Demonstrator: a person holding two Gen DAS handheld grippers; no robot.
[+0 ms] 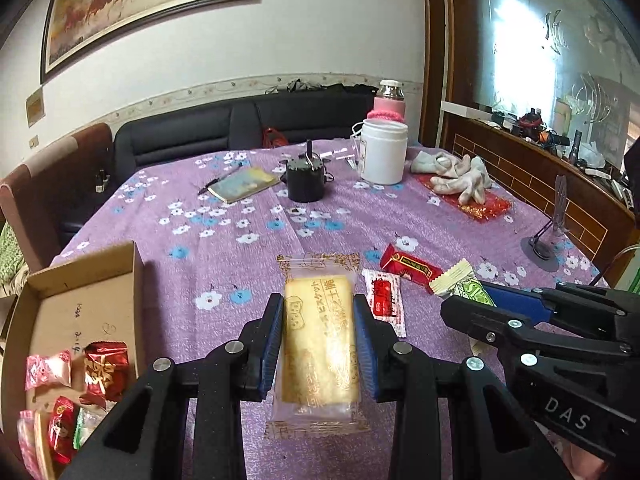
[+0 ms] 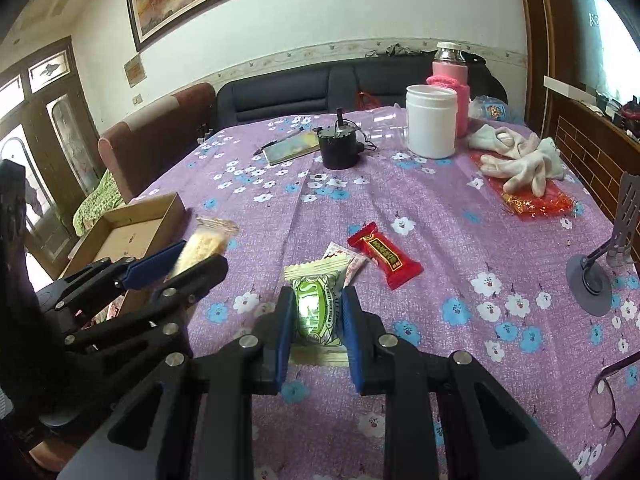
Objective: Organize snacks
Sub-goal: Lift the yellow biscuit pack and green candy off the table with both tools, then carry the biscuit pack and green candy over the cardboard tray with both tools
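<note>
- Bench under a purple flowered cloth.
- Box at its left edge, snacks inside.
- Left gripper: jaws clamp a biscuit pack.
- Right gripper: jaws clamp a green candy.
- Red snack lies on the bench, beyond the candy.

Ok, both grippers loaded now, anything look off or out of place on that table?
Nothing is spilled or damaged. The left gripper holds the biscuit pack squarely and the right gripper holds the green candy. Two snacks are not yet boxed: the red bar and a small white-and-red sachet on the tablecloth, outside the cardboard box.
</note>
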